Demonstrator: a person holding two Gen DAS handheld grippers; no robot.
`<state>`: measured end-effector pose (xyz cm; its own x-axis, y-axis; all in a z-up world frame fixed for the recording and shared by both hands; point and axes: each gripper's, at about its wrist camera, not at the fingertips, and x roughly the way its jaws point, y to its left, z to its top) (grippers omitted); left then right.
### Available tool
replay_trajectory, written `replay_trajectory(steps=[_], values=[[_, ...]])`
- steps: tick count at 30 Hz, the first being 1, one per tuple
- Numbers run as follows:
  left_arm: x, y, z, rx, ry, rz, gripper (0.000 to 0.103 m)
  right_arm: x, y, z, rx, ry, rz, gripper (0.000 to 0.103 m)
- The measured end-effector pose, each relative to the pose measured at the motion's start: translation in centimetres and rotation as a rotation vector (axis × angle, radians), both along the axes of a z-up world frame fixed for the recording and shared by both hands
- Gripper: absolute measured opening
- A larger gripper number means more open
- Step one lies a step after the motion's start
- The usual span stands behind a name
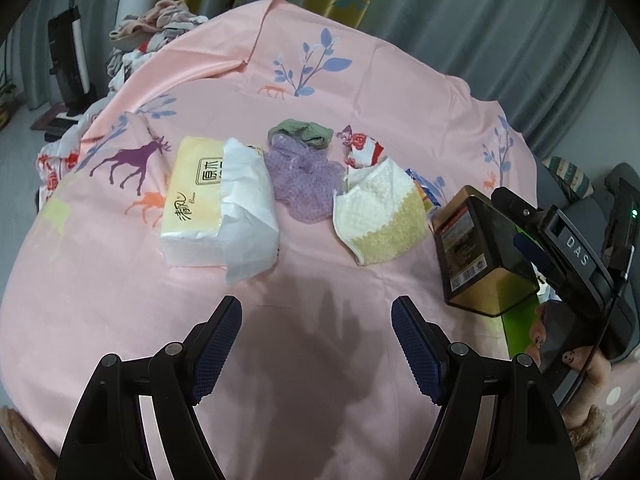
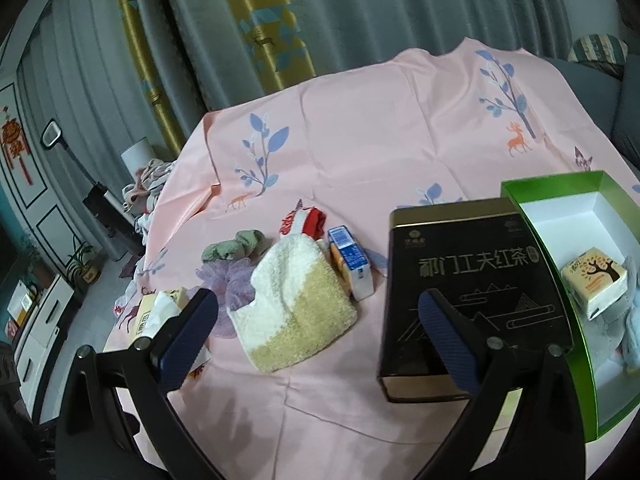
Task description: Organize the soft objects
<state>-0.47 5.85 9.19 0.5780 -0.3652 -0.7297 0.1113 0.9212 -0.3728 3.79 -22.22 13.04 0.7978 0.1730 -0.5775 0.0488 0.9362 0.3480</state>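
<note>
**Soft things lined up on a pink sheet, both grippers released**

Pink cloth (image 1: 320, 80) printed with deer and blue-leafed branches covers the work surface, with grey curtains behind. Across its middle lies a row of soft items: a yellow tissue pack (image 1: 212, 208) with white tissue spilling from its top, a lilac mesh bath puff (image 1: 300, 184) just beside it, a green rolled cloth (image 1: 302, 132) behind the puff, a red-and-white patterned cloth (image 1: 362, 148), and a white-and-tan fluffy towel (image 2: 294, 304) folded at the front. A small blue-and-white packet (image 2: 352, 260) sits touching the towel's far edge.

To the right stands a black tea tin (image 2: 468, 300) with gold edges, and next to it a green box (image 2: 560, 188) with a white interior, holding a small tissue cube (image 2: 594, 284) and pale fabric.

The left gripper (image 1: 316, 340) hovers over bare cloth, jaws spread wide and empty. The right gripper (image 2: 320, 340) also stands released, with nothing pinched between its pads; its right finger (image 2: 448, 340) overlaps the tin in view.
</note>
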Motion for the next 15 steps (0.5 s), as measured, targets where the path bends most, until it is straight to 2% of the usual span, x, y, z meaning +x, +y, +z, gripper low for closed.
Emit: replay_trajectory(steps=[2,6,9,13,15], values=[[0.1,0.1,0.0,-0.004,0.005,0.006,0.078,-0.2,0.4,0.4,-0.013,-0.004,0.015,0.1],[0.4,0.1,0.0,0.013,0.005,0.028,0.078,-0.7,0.8,1.3,0.056,-0.017,0.069,0.1],[0.5,0.4,-0.2,0.008,0.015,0.048,0.078,-1.0,2.0,2.0,0.06,-0.009,0.12,0.1],[0.6,1.1,0.2,-0.027,0.019,0.067,0.078,-0.2,3.9,1.8,0.065,0.095,0.144,0.099],[0.6,1.6,0.4,-0.029,0.019,0.082,0.078,0.9,5.4,1.1,0.03,0.186,0.146,0.099]])
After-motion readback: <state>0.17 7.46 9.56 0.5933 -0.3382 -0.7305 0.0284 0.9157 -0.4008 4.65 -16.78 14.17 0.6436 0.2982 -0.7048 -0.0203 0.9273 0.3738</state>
